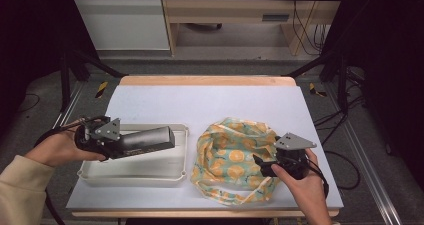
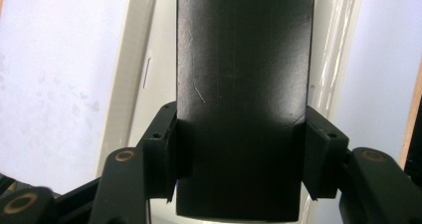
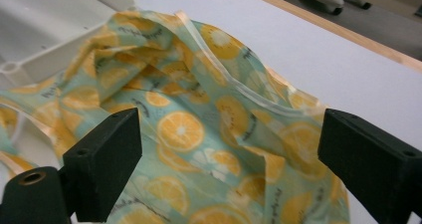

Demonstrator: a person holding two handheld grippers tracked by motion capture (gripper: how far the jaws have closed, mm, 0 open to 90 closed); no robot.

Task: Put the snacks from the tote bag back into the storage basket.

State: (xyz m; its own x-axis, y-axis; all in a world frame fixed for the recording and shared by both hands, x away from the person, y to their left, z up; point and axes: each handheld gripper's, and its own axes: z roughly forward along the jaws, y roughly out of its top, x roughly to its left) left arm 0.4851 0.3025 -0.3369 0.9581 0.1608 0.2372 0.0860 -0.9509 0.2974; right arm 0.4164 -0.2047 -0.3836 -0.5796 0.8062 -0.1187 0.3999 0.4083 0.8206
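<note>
- Currently, a dark box (image 1: 147, 141) is clamped at one end between the jaws of the left gripper (image 1: 119, 146) and is held level above the white tray (image 1: 150, 172), which lies on the left part of the worktop (image 1: 200, 105).
- Seen in the left gripper view, the box (image 2: 244, 84) is pressed from both sides by the pads.
- Just right of the tray, a crumpled orange-print bag (image 1: 230, 155) is spread on the worktop.
- At the bag's right edge, the right gripper (image 1: 261, 164) is held with its jaws wide apart, the fabric (image 3: 209, 134) lying between them unpinched.
</note>
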